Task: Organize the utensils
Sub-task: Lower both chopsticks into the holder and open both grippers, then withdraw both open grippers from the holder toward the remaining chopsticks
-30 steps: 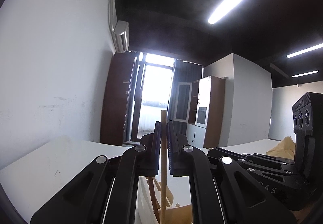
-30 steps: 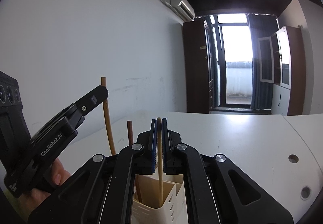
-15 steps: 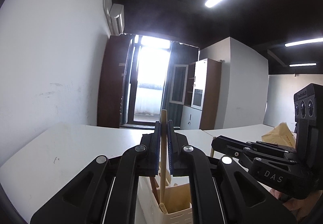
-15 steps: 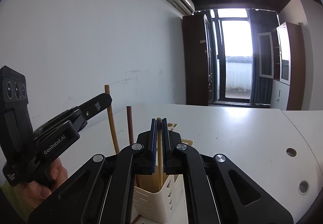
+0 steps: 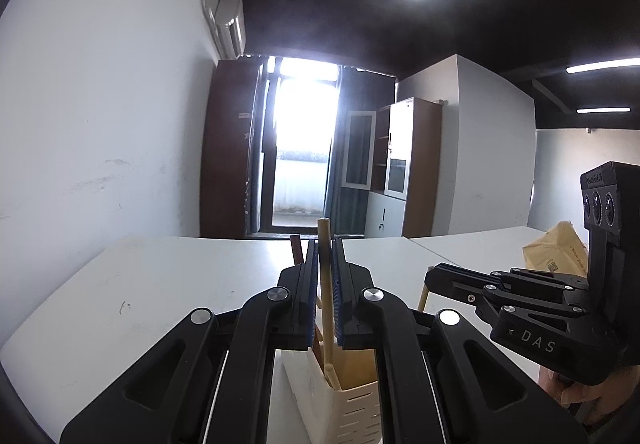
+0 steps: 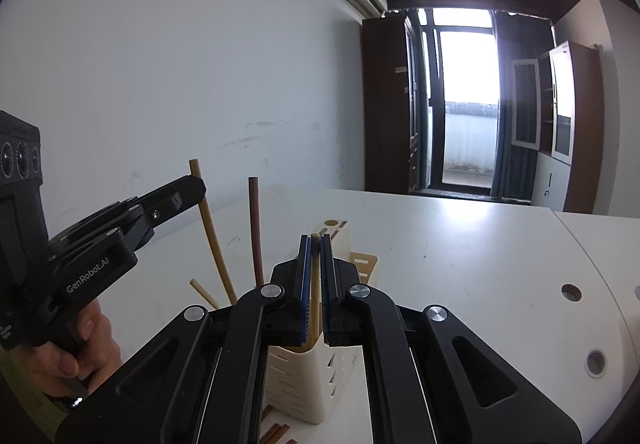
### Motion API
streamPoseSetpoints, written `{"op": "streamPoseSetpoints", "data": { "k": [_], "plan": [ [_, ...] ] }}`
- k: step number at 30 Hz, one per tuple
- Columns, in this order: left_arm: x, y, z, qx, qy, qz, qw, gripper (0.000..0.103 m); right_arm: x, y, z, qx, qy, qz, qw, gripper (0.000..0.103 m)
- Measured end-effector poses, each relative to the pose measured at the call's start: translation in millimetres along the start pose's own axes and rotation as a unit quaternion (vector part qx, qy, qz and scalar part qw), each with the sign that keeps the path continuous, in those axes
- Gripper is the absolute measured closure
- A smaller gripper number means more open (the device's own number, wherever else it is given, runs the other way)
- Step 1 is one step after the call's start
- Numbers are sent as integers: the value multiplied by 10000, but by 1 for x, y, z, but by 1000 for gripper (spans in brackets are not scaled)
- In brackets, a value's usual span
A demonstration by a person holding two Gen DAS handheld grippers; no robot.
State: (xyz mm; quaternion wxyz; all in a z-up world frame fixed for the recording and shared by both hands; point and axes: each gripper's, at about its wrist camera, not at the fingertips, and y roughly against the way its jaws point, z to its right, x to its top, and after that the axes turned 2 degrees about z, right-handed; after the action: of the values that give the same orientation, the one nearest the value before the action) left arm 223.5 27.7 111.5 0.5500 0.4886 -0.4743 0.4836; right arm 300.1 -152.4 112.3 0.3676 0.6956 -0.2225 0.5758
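A cream slotted utensil holder [image 5: 352,404] stands on the white table [image 5: 160,284]; it also shows in the right wrist view [image 6: 304,384]. My left gripper [image 5: 325,244] is shut on a light wooden chopstick [image 5: 326,300] whose lower end is inside the holder. My right gripper [image 6: 315,240] is shut on another light chopstick [image 6: 315,284], also reaching down into the holder. A dark brown chopstick [image 6: 255,232] stands in the holder. The left gripper with its stick [image 6: 210,232] shows at left in the right wrist view.
A brown paper bag [image 5: 556,256] lies on the table at right. Dark brown sticks [image 6: 276,434] lie on the table beside the holder. The table has round cable holes [image 6: 571,292]. A white wall is on the left.
Both grippers have lowered and tilted down, bringing their chopsticks deeper into the holder. The holder now shows more fully in both views.
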Motion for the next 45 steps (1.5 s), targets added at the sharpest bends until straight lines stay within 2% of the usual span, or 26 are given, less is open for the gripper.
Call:
{"op": "streamPoseSetpoints", "data": {
  "k": [5, 6, 7, 9, 15, 19, 20, 22, 34, 45],
  "plan": [
    [-3, -1, 2, 87, -86, -95, 9999, 96, -3, -4, 2, -39, 0, -151, 9999, 97],
    [-3, 1, 0, 66, -34, -57, 10000, 96, -4, -4, 3, -61, 5, -157, 9999, 93],
    [-3, 3, -1, 40, 11, -35, 10000, 93, -4, -3, 4, -79, -12, -155, 9998, 84],
    [-2, 7, -2, 29, 25, -16, 10000, 90, -4, -2, 7, -78, -44, -169, 9998, 78],
    [2, 18, -6, 73, 103, 29, 9999, 90, -8, 5, 13, -176, -64, -187, 9997, 78],
    [0, 24, -7, 158, 122, -76, 9998, 89, -12, 10, 14, -200, -94, -205, 9995, 74],
    [-1, 26, -6, 215, 103, -113, 9997, 88, -13, 11, 14, -209, -95, -211, 9995, 73],
    [-4, 26, -5, 322, 30, -254, 9992, 78, -15, 13, 15, -181, -121, -224, 9995, 70],
    [-29, 33, -5, 330, 36, -920, 9952, 73, -33, 25, 15, -260, -135, -398, 9988, 56],
    [-62, 30, -3, 348, 11, -1534, 9876, 70, -64, 31, 13, -266, -329, -777, 9961, 51]
  ]
}}
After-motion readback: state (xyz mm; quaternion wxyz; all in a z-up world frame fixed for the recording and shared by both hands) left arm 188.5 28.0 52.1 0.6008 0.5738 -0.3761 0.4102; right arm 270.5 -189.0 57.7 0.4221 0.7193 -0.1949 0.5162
